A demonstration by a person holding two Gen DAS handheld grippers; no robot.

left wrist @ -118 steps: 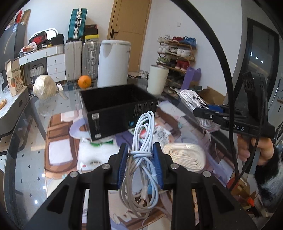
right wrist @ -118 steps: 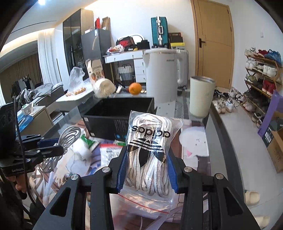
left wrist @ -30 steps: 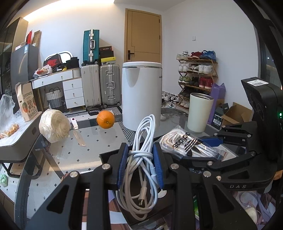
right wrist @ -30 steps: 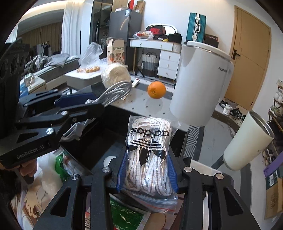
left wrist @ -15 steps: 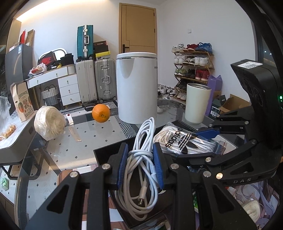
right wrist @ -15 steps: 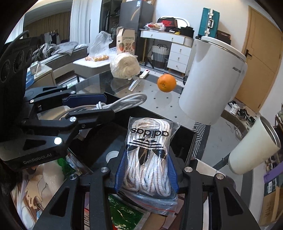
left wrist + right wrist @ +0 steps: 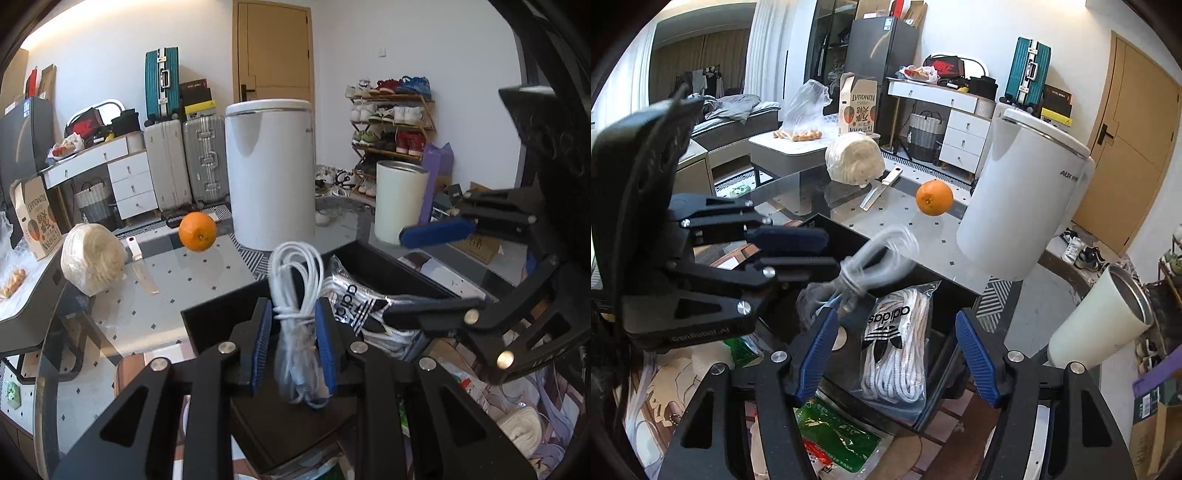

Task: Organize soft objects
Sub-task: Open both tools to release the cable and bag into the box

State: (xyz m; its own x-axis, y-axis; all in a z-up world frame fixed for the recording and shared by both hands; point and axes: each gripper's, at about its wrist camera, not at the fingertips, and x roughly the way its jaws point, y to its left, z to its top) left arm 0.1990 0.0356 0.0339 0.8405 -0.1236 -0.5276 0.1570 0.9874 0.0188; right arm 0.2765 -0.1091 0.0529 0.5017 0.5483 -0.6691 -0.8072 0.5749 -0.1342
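A glass table [image 7: 207, 280] stands in a cluttered room, with suitcases [image 7: 184, 162] along the far wall. On the table sit an orange [image 7: 197, 231], a big white canister [image 7: 271, 173] and a black box [image 7: 391, 273]. The right gripper [image 7: 899, 352] hangs over the box and its jaws are opening; the bag of white laces [image 7: 897, 347] lies free between them, inside the box. The left gripper [image 7: 293, 339] is clamped on a bundle of white cable [image 7: 295, 295], above the box's near wall.
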